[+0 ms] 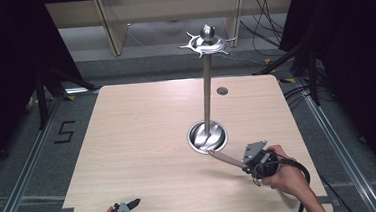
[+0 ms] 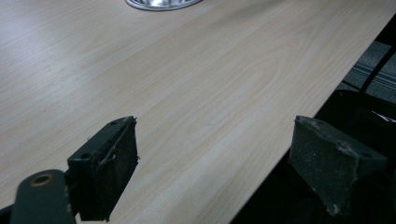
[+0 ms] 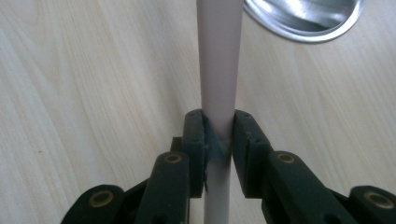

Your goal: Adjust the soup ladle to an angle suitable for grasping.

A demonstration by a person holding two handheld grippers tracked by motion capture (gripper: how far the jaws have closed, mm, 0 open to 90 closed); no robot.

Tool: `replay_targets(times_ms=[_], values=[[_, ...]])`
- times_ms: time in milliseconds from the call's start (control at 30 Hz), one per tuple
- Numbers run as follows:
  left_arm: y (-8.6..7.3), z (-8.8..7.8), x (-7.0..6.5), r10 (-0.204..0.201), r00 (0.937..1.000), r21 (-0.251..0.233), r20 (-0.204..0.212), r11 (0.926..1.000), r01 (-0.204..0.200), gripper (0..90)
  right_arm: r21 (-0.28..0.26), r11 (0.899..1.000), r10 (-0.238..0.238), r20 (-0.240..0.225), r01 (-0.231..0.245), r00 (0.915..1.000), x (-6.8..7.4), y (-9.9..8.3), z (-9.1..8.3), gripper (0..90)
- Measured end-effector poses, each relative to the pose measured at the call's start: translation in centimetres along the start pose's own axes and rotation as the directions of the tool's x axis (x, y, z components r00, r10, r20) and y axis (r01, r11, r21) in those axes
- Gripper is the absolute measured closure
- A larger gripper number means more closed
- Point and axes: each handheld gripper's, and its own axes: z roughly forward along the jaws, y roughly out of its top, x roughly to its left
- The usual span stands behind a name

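While the left hand-held gripper [image 2: 215, 163] rests spread, the right hand-held gripper [image 3: 218, 135] pinches a pale handle [image 3: 218, 70].

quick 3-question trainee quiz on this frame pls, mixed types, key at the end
1. True or false: the right gripper is shut on the pale handle.
2. The left gripper is: A) open over the table's near edge, B) shut on the stand, C) inside the dish.
3. Fill in: the handle's far end points toward the stand's round metal ____.

Key: 1 true; 2 A; 3 base.
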Motion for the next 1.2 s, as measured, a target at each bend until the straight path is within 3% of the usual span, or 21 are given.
replay_targets(times_ms=[33,67,100,133,267,300,333,367,433,467,500,533,600,833,867,1200], values=[[0.0,0.0,0.0,0.000,1.0000,0.000,0.000,1.0000,0.000,14.7,0.000,1.000,0.000,0.000,0.000,1.0000,0.0,0.0,0.0,76.9],[0.0,-0.1,0.0,-0.002,1.0000,0.016,0.002,0.9999,0.002,14.7,0.002,0.999,0.046,0.000,-0.046,0.9989,0.1,-0.1,-0.3,76.9],[0.0,-0.2,0.0,-0.002,1.0000,0.018,0.002,0.9998,0.002,14.7,-0.041,0.999,0.023,0.010,-0.023,0.9997,-0.2,-0.3,-0.8,76.9],[0.0,-0.1,-0.1,-0.008,1.0000,0.012,0.004,0.9999,0.008,14.7,-0.043,0.998,0.047,0.021,-0.046,0.9987,-0.2,-0.4,-1.0,76.9],[0.1,-0.2,0.0,0.003,1.0000,0.015,-0.001,0.9999,-0.003,14.7,-0.060,0.996,0.071,0.023,-0.069,0.9972,-0.5,-0.7,-1.6,76.8],[0.1,-0.2,0.1,0.010,1.0000,0.014,-0.001,0.9999,-0.010,14.7,-0.103,0.992,0.079,0.056,-0.073,0.9953,-0.6,-1.0,-1.9,76.8],[0.1,-0.2,0.0,0.003,1.0000,0.009,-0.001,1.0000,-0.003,14.8,-0.111,0.992,0.062,0.077,-0.053,0.9951,-0.7,-1.1,-2.1,76.9],[0.1,-0.2,0.0,-0.001,1.0000,0.009,-0.001,1.0000,0.001,14.7,-0.120,0.989,0.097,0.059,-0.089,0.9935,-0.7,-1.2,-2.4,76.8],[0.0,-0.2,0.0,-0.005,1.0000,0.010,0.000,0.9999,0.005,14.7,-0.139,0.985,0.109,0.065,-0.099,0.9920,-0.8,-1.5,-2.8,76.8],[0.1,-0.3,0.1,0.024,0.9997,0.026,-0.005,0.9994,-0.024,14.7,-0.149,0.983,0.116,0.059,-0.106,0.9915,-0.9,-1.6,-3.1,76.8],[0.1,-0.3,0.1,0.024,0.9997,0.026,-0.005,0.9994,-0.024,14.7,-0.163,0.980,0.122,0.058,-0.111,0.9908,-1.1,-1.8,-3.3,76.8],[0.0,-0.2,0.0,-0.007,1.0000,0.010,0.000,0.9999,0.007,14.8,-0.182,0.977,0.130,0.068,-0.116,0.9893,-1.2,-2.0,-3.4,76.8],[0.0,-0.2,-0.1,-0.008,1.0000,0.011,0.000,0.9999,0.008,14.8,-0.199,0.971,0.148,0.063,-0.132,0.9871,-1.4,-2.2,-3.7,76.9],[0.0,-0.2,0.0,-0.006,1.0000,0.010,-0.001,0.9999,0.006,14.8,-0.251,0.956,0.173,0.071,-0.150,0.9824,-2.0,-3.1,-5.0,76.8],[0.0,-0.2,0.0,-0.003,1.0000,0.009,-0.003,1.0000,0.003,14.7,-0.242,0.958,0.172,0.064,-0.152,0.9830,-2.2,-3.2,-5.4,76.8],[0.0,-0.2,0.0,0.003,1.0000,0.013,-0.004,0.9999,-0.003,14.7,-0.322,0.927,0.227,0.070,-0.194,0.9714,-3.2,-4.7,-7.2,76.9]])
